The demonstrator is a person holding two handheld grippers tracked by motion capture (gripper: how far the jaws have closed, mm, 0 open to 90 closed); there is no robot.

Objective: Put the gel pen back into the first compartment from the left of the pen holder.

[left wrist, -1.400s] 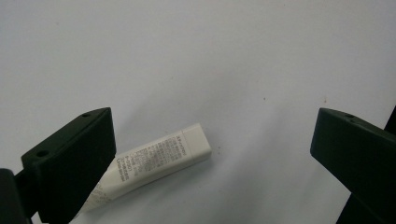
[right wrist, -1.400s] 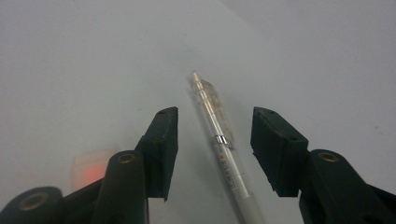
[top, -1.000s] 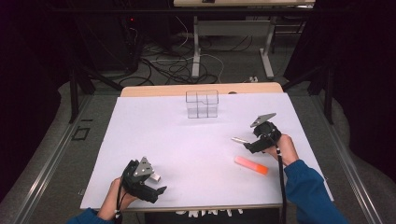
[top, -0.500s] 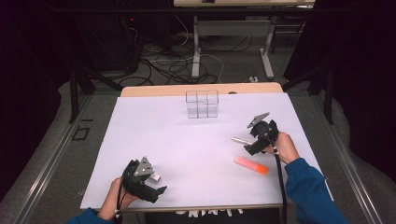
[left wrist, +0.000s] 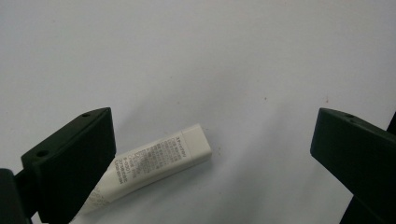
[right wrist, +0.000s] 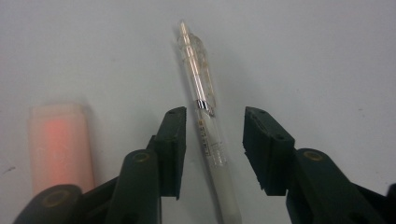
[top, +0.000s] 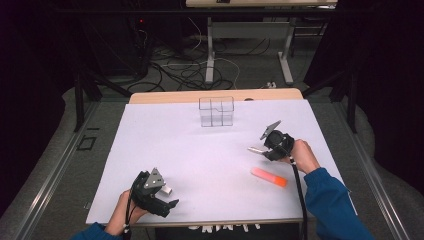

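Right gripper [right wrist: 212, 140]: jaws part open, one on each side of the clear pen [right wrist: 205, 135], gripping nothing. The left jaw looks very near the barrel; there is a clear gap on the right. Whether either jaw touches the pen I cannot tell.

Pen: lies flat on the white table [top: 200, 150] toward its right edge, with the tip pointing away from the hand. In the high view it shows as a thin pale sliver [top: 255, 149] just ahead of that gripper [top: 270, 147].

Left gripper [top: 167, 204]: wide open and holding nothing, near the front left corner of the table. A small white tube [left wrist: 154, 165] lies on the surface between its jaws, much nearer the left one, which hides its far end.

Orange marker [top: 269, 177]: lies flat on the table near the right front, just beside the right gripper and nearer the front edge than the pen.

Clear box [top: 216, 111]: divided into compartments, standing at the back edge near the middle, well apart from both hands. It looks empty, though its walls are hard to read.

Step in hand (a judgement): closing on the pen to lift it.

How to do it well: centre the barrel between the jaws before closing, since it sits off toward the left one. Keep the jaw tips low to the table so that the round barrel does not roll out. Grip the plain barrel below the clip, and close slowly.

Risk: the smooth barrel may slip or swivel if it is caught off centre.
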